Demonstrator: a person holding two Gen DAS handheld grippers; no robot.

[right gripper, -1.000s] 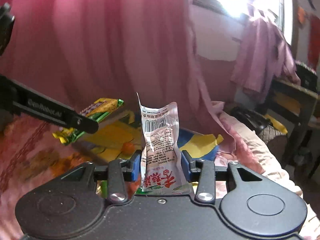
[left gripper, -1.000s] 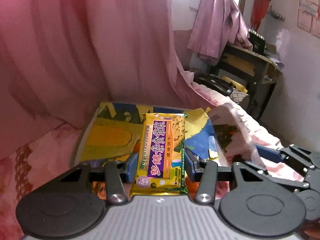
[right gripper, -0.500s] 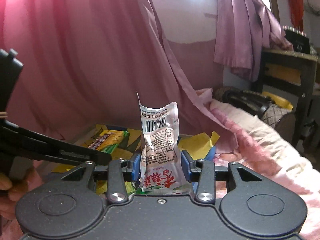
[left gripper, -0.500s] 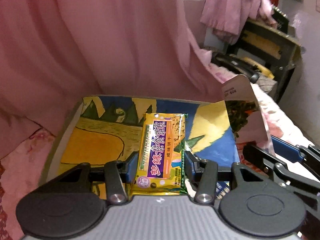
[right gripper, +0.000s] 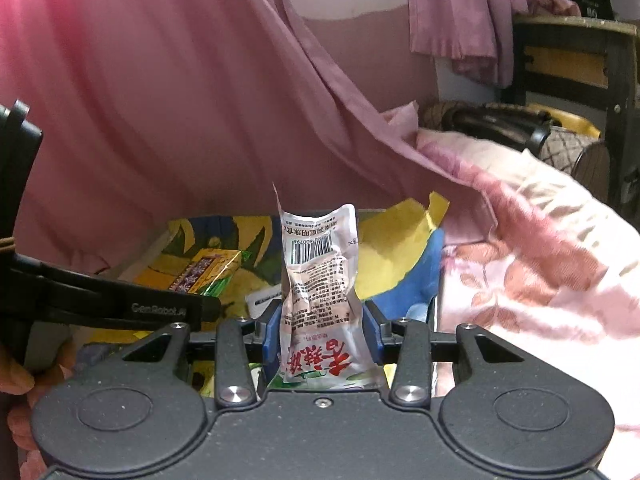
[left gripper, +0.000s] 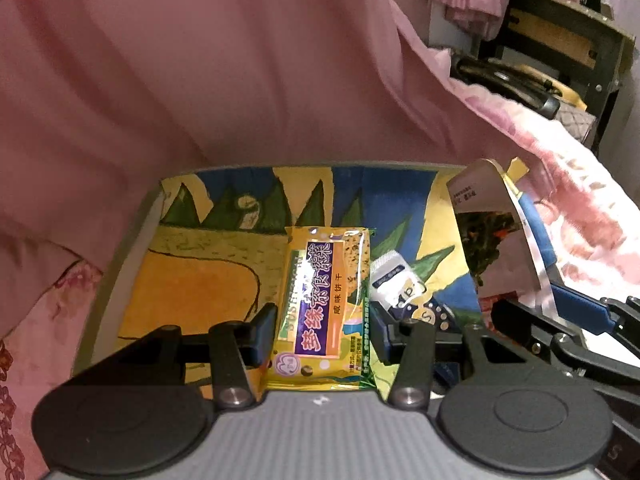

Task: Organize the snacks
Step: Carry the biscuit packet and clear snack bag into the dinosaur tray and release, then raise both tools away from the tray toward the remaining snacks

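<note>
Both grippers dropping lower over the painted box (left gripper: 192, 280) than a second ago; left gripper (left gripper: 322, 330) clamping the yellow cracker pack (left gripper: 326, 308), right gripper (right gripper: 320, 330) clamping the silver pouch (right gripper: 320, 280) at 3 o'clock; a white sachet (left gripper: 394, 280) now showing inside; release looking imminent.

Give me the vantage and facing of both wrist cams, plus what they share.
Left wrist: on the left gripper, looking forward and down into the painted box; its fingers clamp the yellow cracker pack; right gripper enters at right.
Right wrist: on the right gripper, looking forward over the box toward the pink curtain; its fingers clamp the silver pouch; left gripper arm at left.
Shared: box, both packets, curtain.
</note>
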